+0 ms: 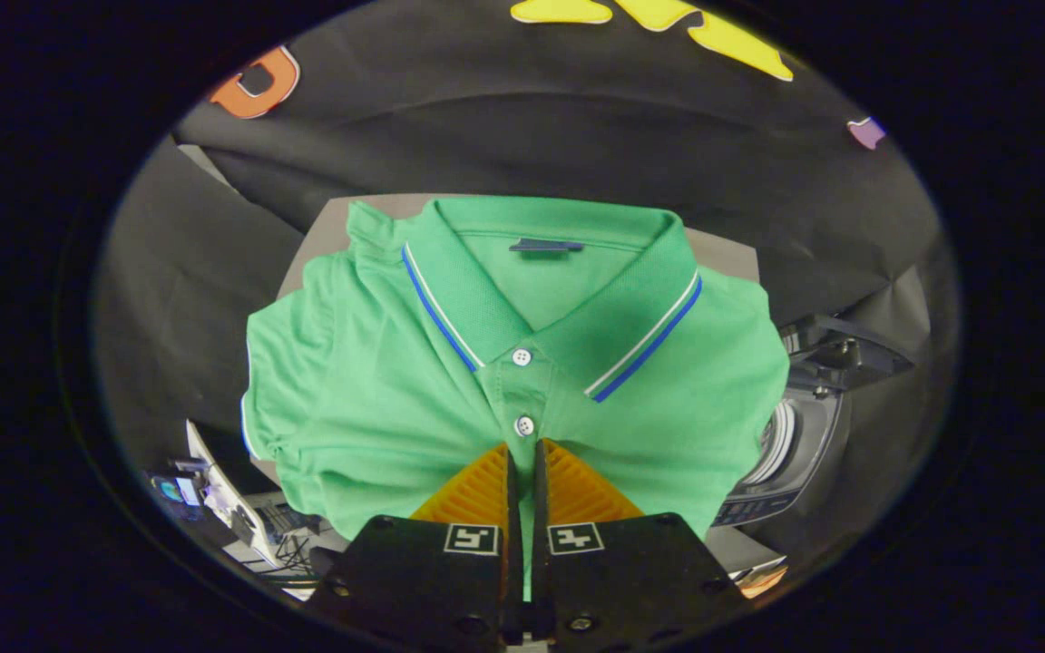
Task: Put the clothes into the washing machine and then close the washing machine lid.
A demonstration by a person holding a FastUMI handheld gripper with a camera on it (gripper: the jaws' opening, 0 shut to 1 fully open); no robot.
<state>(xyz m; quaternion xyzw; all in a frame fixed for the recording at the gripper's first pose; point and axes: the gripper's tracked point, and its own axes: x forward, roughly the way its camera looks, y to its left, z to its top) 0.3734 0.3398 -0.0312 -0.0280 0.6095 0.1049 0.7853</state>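
Directly ahead of the fingers, at twelve o'clock, a green polo shirt [522,363] spreads across the middle of the gripper view, collar uppermost, with a striped collar edge and two white buttons on the placket. The gripper [522,453] is clenched on the cloth: its two fingers stand almost together, and a narrow strip of green fabric runs down the slit between them, just below the lower button. Both fingers appear to press on that pinched fold, so the shirt is in the grasp at its front placket.

Behind the collar, at about twelve o'clock, a pale flat surface [722,252] peeks out past the shoulders; I cannot tell whether the shirt lies on it or hangs clear of it. At three to four o'clock from the fingertips, just beyond the shirt's sleeve edge, sits the washing machine [799,444], with a ribbed round opening and a dark lid [840,349] that looks raised.

By my judgement the shirt is light, soft and entirely limp: it will drape, swing and trail rather than keep any shape. The knit should not slip readily from ridged fingers, and nothing on it is fragile apart from the buttons. The placket is a sound place to hold, since doubled cloth gives more to bite on, but sleeves and hem will dangle and may catch on the machine's rim, so the bundle wants lowering well into the opening.
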